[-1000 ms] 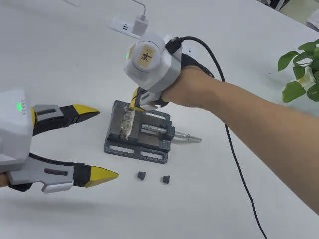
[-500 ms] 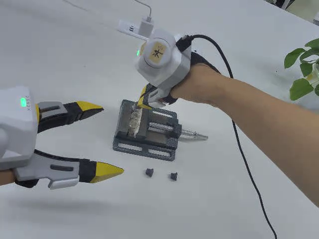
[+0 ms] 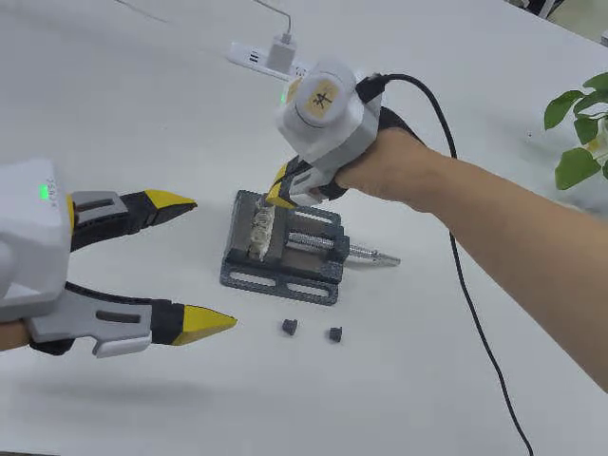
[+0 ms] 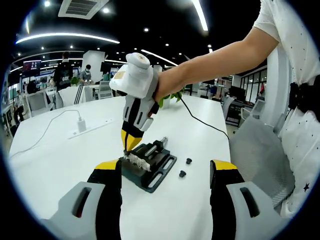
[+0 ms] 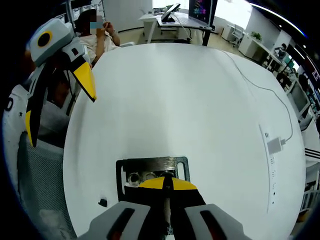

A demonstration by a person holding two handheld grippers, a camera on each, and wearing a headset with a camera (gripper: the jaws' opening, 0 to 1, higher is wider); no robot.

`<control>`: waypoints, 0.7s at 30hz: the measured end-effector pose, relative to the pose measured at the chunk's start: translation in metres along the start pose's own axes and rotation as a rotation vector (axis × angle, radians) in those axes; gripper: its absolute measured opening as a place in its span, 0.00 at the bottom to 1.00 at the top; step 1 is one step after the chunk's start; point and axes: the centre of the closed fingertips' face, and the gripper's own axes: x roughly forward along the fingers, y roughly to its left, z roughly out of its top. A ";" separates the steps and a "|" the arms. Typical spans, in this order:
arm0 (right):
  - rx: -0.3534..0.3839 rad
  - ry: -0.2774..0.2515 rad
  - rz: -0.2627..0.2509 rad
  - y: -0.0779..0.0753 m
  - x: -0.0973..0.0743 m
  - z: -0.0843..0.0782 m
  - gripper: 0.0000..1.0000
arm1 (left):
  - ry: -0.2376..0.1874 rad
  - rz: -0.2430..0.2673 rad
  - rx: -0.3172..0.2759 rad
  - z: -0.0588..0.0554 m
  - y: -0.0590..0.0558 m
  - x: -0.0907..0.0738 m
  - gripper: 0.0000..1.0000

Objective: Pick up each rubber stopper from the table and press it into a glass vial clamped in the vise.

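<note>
Two rubber stoppers [image 3: 290, 327] are seen beside the vise [image 3: 280, 271]; fingers of the right gripper [image 3: 276, 197] are held together above it, those of the left gripper [image 3: 212, 263] apart.

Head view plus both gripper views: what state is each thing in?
vise: closed on a row of vials.
vials: upright; two mouths look unstoppered.
left gripper: open, empty, beside the vise.
right gripper: shut, tips down at the vials.
rubber stoppers: two, loose on the table.
power strip: charger plugged in.
</note>
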 end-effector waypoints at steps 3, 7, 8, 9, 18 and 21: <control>0.022 -0.019 -0.003 -0.001 0.000 -0.002 0.00 | 0.003 -0.003 0.003 0.000 -0.001 0.000 0.70; 0.037 -0.038 -0.010 0.000 -0.005 -0.003 0.00 | 0.006 -0.005 0.008 0.002 -0.001 0.000 0.70; 0.042 -0.047 -0.013 0.000 -0.008 -0.003 0.00 | 0.007 -0.005 0.009 0.002 -0.001 0.000 0.70; 0.047 -0.054 -0.012 0.001 -0.009 -0.003 0.00 | 0.009 -0.006 0.010 0.002 -0.001 0.000 0.70; 0.118 -0.148 -0.026 0.004 -0.025 -0.002 0.07 | 0.022 -0.014 0.022 0.003 -0.002 0.000 0.70; 0.140 -0.176 -0.033 0.006 -0.032 -0.002 0.12 | 0.025 -0.016 0.026 0.003 -0.003 0.000 0.70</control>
